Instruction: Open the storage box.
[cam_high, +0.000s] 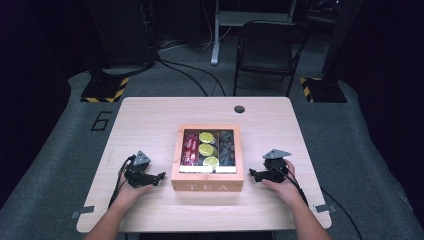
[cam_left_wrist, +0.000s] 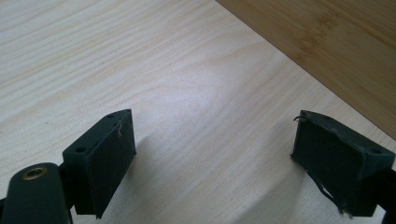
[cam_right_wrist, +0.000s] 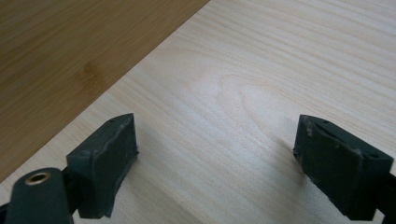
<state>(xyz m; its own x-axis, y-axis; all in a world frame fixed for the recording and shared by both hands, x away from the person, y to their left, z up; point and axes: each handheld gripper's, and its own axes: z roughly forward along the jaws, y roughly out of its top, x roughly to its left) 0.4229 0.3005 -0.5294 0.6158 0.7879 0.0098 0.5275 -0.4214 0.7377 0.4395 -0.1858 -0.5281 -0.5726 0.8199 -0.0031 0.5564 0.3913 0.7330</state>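
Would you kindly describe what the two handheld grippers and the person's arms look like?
Both the left gripper and right gripper are black, each topped by a grey three-cornered plate and trailing a black cable. Their blocky jaws carry dark, worn pads. The forearms are bare, with no sleeves showing.

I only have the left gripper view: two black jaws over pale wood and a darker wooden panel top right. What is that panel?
Observer: It is the side of a wooden tea box lettered TEA on its front, standing mid-table. The left tool points at it from the left.
Operator: Lid open or shut?
Observer: You can see straight into it from the high view: red packets on the left, yellow-green round packets in the middle, dark ones on the right.
Operator: Where is the other tool?
Observer: The right tool is on the box's right side, jaws open with nothing between them, aimed at the box.
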